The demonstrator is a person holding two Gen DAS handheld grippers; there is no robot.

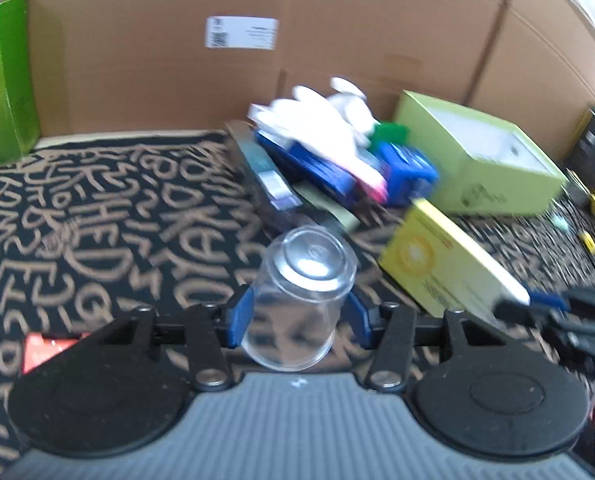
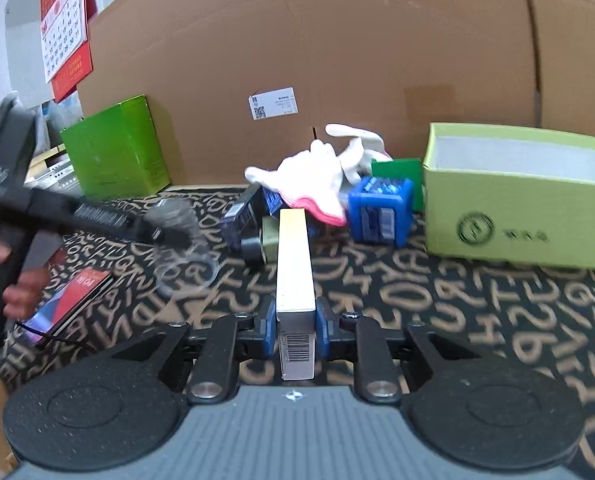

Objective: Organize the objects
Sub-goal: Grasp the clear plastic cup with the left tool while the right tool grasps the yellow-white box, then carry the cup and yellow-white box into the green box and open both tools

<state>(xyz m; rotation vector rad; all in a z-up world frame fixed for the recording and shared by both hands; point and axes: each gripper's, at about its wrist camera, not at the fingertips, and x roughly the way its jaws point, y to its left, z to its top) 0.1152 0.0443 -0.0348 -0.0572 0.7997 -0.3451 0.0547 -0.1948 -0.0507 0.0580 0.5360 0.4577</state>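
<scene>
Left wrist view: my left claw (image 1: 295,318) grips a clear plastic cup (image 1: 303,292), just in front of the light-green box (image 1: 493,176). Right wrist view: my right claw (image 2: 296,330) clamps a yellow carton (image 2: 294,264), left of that box (image 2: 517,220); its logo's unreadable, barcode showing.

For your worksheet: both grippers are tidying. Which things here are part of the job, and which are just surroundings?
Part of the job: clear cup in left gripper; yellow box in right gripper; open green box; white glove; blue container.

Surroundings: cardboard wall; calendar; lettered cloth.
</scene>
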